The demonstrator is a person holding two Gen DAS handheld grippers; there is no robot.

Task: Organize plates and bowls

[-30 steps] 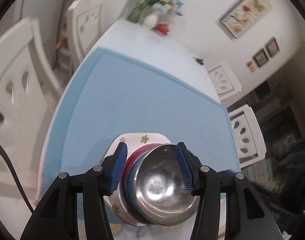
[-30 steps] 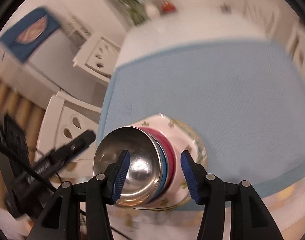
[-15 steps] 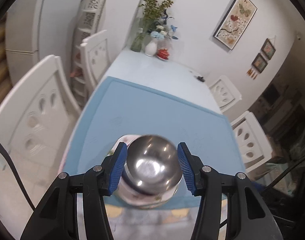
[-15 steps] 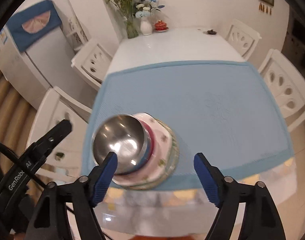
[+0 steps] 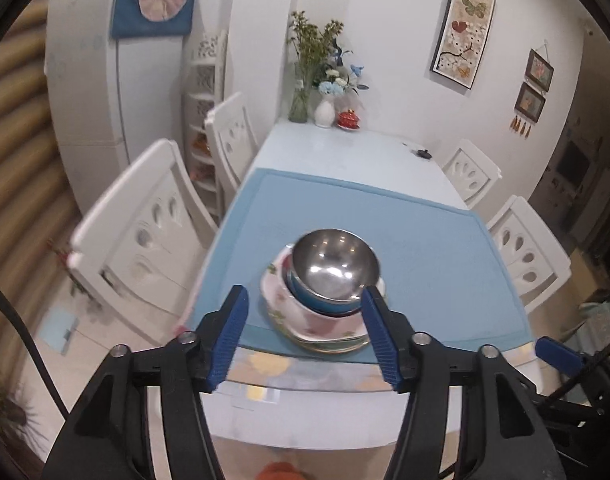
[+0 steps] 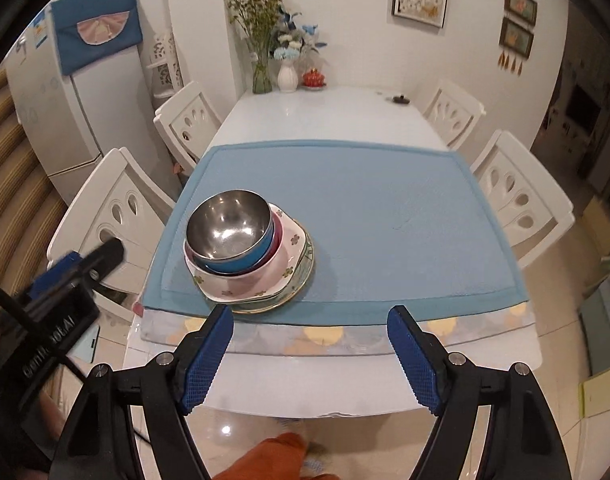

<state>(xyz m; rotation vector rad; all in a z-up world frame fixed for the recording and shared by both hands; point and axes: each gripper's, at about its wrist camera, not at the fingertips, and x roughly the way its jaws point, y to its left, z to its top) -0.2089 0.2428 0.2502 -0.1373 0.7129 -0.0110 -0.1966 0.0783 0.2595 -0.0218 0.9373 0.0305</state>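
A stack of dishes stands at the near left corner of the blue mat point(image 6: 365, 208). A steel bowl point(image 6: 227, 226) is on top, nested in a blue bowl point(image 6: 249, 258) and a red bowl point(image 6: 279, 234), over a floral white plate point(image 6: 265, 284) and a green-rimmed plate point(image 6: 303, 276). The stack also shows in the left wrist view, with the steel bowl point(image 5: 333, 270) uppermost. My left gripper point(image 5: 305, 328) is open and empty, pulled back before the stack. My right gripper point(image 6: 311, 354) is open and empty, off the table's near edge.
White chairs point(image 6: 117, 208) stand along both sides of the white table point(image 6: 325, 112). Vases with flowers point(image 6: 287, 76) and a red pot point(image 6: 313, 78) sit at the far end. A fridge point(image 6: 57, 112) stands left. A small dark object point(image 6: 401, 99) lies far right.
Both grippers have drawn back and up from the stack, which they closely flanked one second ago. The right jaws have opened wider. The stack stays on the mat.
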